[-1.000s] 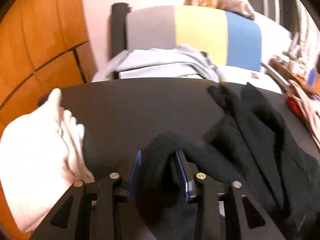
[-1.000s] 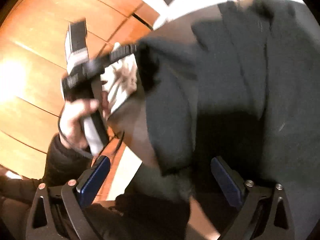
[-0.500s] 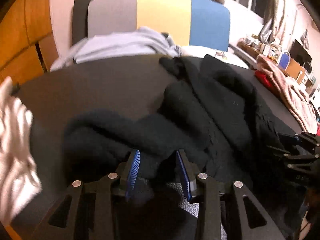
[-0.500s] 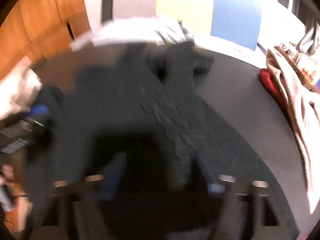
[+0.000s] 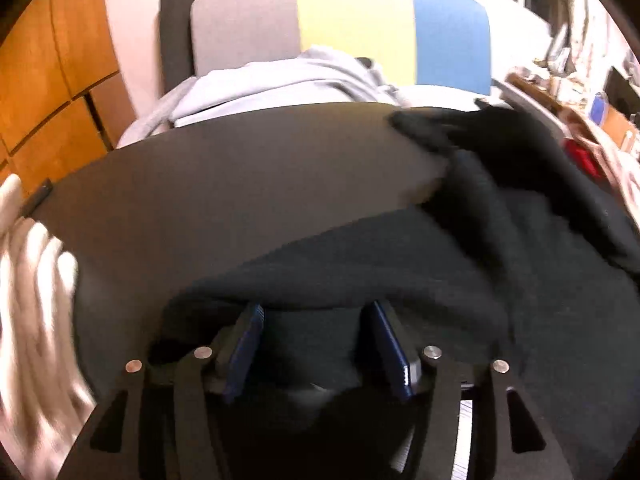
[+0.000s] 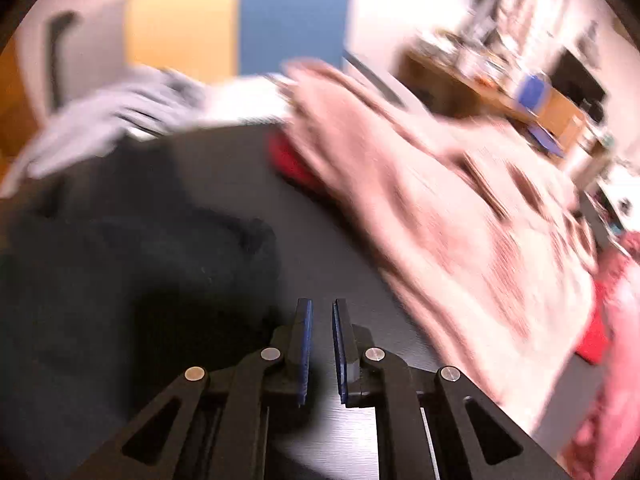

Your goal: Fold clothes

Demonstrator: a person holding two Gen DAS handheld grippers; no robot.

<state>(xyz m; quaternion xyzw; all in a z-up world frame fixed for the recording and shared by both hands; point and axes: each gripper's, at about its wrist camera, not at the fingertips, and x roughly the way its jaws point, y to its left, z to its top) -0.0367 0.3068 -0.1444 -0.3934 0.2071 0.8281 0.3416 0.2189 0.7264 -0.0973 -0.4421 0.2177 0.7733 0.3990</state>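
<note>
On the dark table (image 5: 240, 184), black garment (image 5: 400, 264) between opening left tool (image 5: 316, 312), right tool (image 6: 320, 304) closing, empty.

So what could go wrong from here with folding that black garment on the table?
The left gripper is opening with a fold of the black garment between its fingers; the fold may spring loose and bunch up. The right gripper is closing on nothing, beside the garment, so the next pull could come from one side only. The pink blanket and red item lie close and could get dragged in.
</note>
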